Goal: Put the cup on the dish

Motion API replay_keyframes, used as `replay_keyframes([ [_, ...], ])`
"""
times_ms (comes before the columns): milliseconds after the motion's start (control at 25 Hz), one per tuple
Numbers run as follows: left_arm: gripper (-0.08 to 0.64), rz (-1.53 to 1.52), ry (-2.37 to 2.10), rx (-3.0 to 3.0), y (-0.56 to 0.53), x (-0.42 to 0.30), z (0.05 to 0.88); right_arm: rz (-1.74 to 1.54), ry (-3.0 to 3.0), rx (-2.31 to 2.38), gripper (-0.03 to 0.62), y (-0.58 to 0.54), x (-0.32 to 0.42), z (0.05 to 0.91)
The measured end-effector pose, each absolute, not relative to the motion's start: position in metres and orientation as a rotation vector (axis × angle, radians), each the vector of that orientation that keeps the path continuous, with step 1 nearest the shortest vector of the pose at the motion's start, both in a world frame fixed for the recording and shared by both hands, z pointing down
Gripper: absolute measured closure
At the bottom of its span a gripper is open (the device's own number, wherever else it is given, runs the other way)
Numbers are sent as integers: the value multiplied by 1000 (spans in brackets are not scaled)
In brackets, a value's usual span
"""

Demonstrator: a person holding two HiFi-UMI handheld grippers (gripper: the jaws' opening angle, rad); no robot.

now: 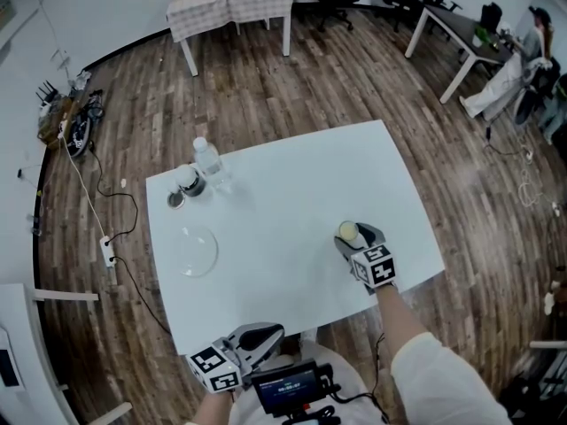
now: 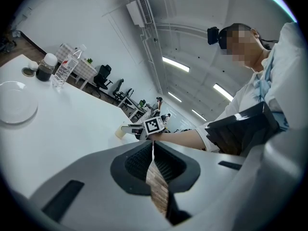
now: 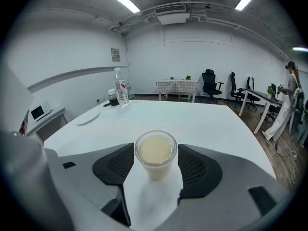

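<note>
A clear plastic cup [image 3: 155,153] of pale yellowish drink stands on the white table [image 1: 283,237], right of centre, with my right gripper [image 3: 155,166] shut on it. Both pads touch its sides. From the head view the cup [image 1: 347,230] shows at the tip of the right gripper [image 1: 351,237]. The clear glass dish [image 1: 196,250] lies empty near the table's left side, also visible as a dish [image 3: 87,118] far left and as a dish [image 2: 16,108]. My left gripper [image 1: 266,335] hangs off the near table edge, shut [image 2: 153,165] on nothing.
A water bottle [image 1: 208,161], a dark jar with a white lid [image 1: 189,181] and a small round lid [image 1: 175,200] stand at the table's far left corner, beyond the dish. Wooden floor surrounds the table; other tables and chairs stand farther back.
</note>
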State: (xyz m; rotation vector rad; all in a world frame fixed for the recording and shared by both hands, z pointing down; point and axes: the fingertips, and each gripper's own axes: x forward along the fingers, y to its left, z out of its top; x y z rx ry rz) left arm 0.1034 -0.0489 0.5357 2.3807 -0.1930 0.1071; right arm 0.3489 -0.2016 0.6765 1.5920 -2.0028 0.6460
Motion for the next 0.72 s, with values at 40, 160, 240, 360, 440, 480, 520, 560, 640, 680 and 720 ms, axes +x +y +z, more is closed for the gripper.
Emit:
replay_keyframes([
  [40, 558, 109, -191, 2378, -49, 103, 537, 642, -2003, 1590, 305, -203, 349, 677],
  [160, 558, 116, -188, 2372, -49, 104, 540, 626, -2011, 1587, 305, -207, 348, 680],
  [240, 558, 120, -188, 2367, -48, 106, 542, 621, -2021, 1590, 305, -208, 347, 682],
  [360, 558, 123, -187, 2365, -46, 108, 543, 597, -2031, 1606, 305, -208, 348, 683],
  [440, 558, 123, -186, 2363, -45, 108, 543, 581, -2036, 1616, 305, -208, 348, 682],
  [480, 558, 123, -186, 2362, -45, 109, 543, 579, -2040, 1617, 307, -208, 348, 682],
  [520, 558, 122, -187, 2360, -45, 109, 542, 578, -2043, 1617, 307, -208, 348, 681],
  [560, 558, 121, -188, 2359, -45, 109, 542, 577, -2045, 1614, 307, -209, 348, 681],
  [640, 558, 118, -190, 2357, -46, 110, 543, 574, -2046, 1608, 307, -210, 348, 682],
  [680, 558, 117, -191, 2356, -45, 110, 543, 572, -2046, 1606, 308, -210, 347, 682],
  [720, 558, 115, -192, 2356, -44, 109, 544, 571, -2045, 1605, 308, -210, 347, 683],
])
